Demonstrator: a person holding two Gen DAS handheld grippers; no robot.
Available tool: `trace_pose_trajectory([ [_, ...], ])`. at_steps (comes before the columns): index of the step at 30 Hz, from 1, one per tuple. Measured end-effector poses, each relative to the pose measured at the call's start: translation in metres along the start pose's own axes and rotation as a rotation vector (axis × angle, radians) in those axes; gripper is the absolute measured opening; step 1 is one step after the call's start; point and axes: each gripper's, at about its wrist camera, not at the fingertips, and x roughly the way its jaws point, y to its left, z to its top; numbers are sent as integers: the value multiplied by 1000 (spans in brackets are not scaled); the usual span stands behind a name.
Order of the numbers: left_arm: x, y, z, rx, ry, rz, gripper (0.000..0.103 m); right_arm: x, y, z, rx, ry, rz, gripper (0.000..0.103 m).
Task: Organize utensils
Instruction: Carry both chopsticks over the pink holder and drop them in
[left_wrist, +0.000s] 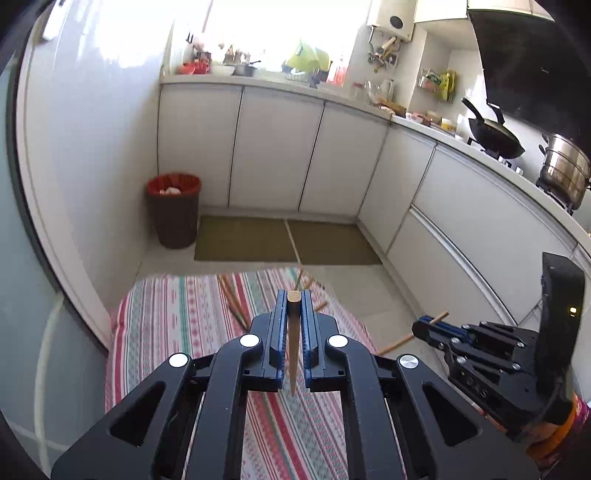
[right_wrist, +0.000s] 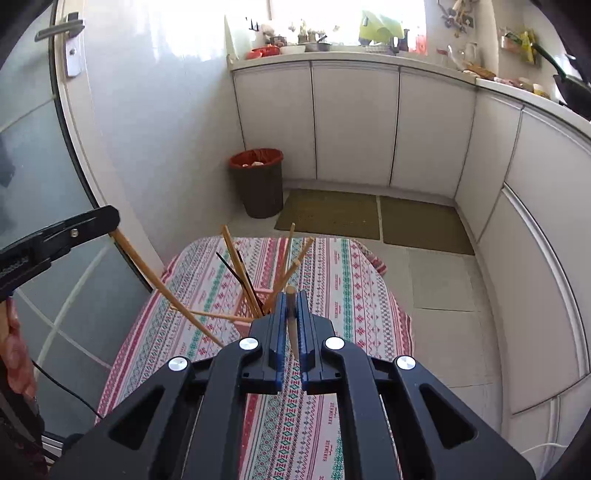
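Both grippers loaded, one wooden chopstick each. Left gripper (left_wrist: 294, 306): jaws clamped on a chopstick (left_wrist: 293, 343) held near its blunt end, shaft running back toward the camera, tip hanging free above the striped tablecloth (left_wrist: 177, 317). In the right wrist view this same stick (right_wrist: 155, 280) slants down to the left of the pink basket (right_wrist: 255, 301). Right gripper (right_wrist: 291, 306): jaws clamped on a second chopstick (right_wrist: 291, 325), blunt end up, positioned just in front of the basket and above the table. Basket sits near the middle of the tablecloth and holds the sorted sticks, fanned out and leaning. Count in the right view: about five light wooden sticks in the basket, two thin dark ones (right_wrist: 240, 277), plus one wooden stick (right_wrist: 218, 315) lying across, left of the basket; overlap makes the count approximate. Judged step: dropping the two held sticks into the basket. To do it well: bring one at a time over the basket opening, tilt each tip-down, aim for a gap between the leaning sticks, and release only once the tip is inside the rim. Avoid knocking the fanned sticks; the basket looks light and may tip. Keep the two grippers from crossing paths.
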Motion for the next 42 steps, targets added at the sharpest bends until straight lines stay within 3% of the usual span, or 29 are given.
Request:
trace_pose_trajectory([
  [6, 27, 0, 32, 16, -25, 55, 6, -9, 8, 37, -24, -52, 39, 6],
  [11, 58, 10, 34, 19, 0, 105, 7, 5, 14, 52, -26, -61, 61, 6],
  [16, 100, 28, 13, -11, 132, 116, 10, 35, 16, 55, -4, -40, 73, 6],
  [20, 89, 49, 15, -80, 84, 116, 13, 55, 19, 57, -5, -28, 68, 6],
  [24, 75, 64, 19, -110, 36, 154, 36, 69, 21, 58, 1, -30, 60, 6],
  [33, 76, 86, 7, -147, 63, 163, 39, 103, 27, 52, 15, -28, 74, 7],
  [36, 74, 89, 1, -148, 73, 161, 39, 118, 26, 50, 46, 4, 80, 27],
  [42, 57, 79, -3, -115, 70, 159, 47, 99, 28, 44, 24, -11, 44, 28],
])
